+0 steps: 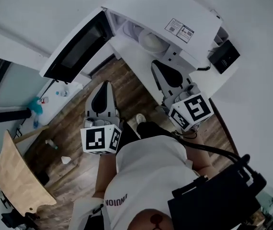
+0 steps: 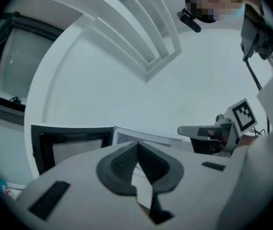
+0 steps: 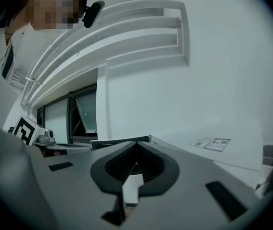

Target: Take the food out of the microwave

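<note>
With the door [image 1: 74, 51] of the microwave [image 1: 175, 11] swung open and a pale dish [image 1: 153, 41] inside, the left gripper [image 1: 106, 84] and right gripper [image 1: 159, 64] hovered before it, jaws pinched together, empty.

White, grey and brown wood

The microwave [image 1: 175, 13] is white, its door [image 1: 76, 49] white round a black window, with a black-and-white label [image 1: 179, 30] on top. The dish [image 1: 153, 41] inside is pale white. The left gripper [image 1: 107, 84] and right gripper [image 1: 155, 64] are grey with black pads, each with a marker cube [image 1: 100, 139] patterned in black-and-white squares. The floor [image 1: 131, 92] is brown wood-grain planks; the shirt [image 1: 151, 166] is white with dark red lettering
</note>
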Tool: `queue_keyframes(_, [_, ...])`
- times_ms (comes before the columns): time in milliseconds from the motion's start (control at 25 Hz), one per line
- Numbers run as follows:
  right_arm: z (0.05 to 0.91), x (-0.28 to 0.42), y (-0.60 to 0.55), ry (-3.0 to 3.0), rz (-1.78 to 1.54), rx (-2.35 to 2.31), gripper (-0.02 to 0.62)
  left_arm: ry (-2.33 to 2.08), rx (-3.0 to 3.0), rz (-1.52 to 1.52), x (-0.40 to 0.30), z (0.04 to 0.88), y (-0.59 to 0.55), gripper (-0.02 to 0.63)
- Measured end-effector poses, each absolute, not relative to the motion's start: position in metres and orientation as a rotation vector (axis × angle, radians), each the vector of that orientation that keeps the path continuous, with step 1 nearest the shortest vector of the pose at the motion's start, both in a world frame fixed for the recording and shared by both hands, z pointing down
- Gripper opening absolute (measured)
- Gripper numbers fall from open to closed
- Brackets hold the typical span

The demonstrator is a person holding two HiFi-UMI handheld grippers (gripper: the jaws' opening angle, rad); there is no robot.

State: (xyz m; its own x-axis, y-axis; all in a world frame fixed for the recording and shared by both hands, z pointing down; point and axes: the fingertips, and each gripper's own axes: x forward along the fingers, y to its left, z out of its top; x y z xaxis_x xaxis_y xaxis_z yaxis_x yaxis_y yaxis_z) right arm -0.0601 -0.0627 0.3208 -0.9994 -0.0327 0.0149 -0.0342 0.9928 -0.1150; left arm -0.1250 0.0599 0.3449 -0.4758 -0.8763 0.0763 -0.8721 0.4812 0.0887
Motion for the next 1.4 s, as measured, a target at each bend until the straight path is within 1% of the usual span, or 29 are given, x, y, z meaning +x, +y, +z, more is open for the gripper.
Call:
queue_keyframes(320, [0.32, -0.058, -0.089, -3.111, 0.209, 0.381, 0.021, -2.384, 1.792, -0.01, -0.147, 0.352, 0.009, 0.014])
queue_keyframes(640, [0.315, -0.07, -0.106, -3.069, 0.22, 0.696, 0.021, -2.136, 2.058, 0.127, -0.173, 0.367, -0.047, 0.014])
queue_keyframes(1080, [0.331, -0.077, -0.119, -2.973, 0.278, 0.93, 0.021, -1.822, 2.247, 0.19, -0.174, 0.397, -0.097, 0.014])
queue_keyframes(1400, [0.342, -0.064, -0.127, -2.91, 0.325, 1.032, 0.021, -1.674, 2.264, 0.265, -0.161, 0.427, -0.119, 0.014])
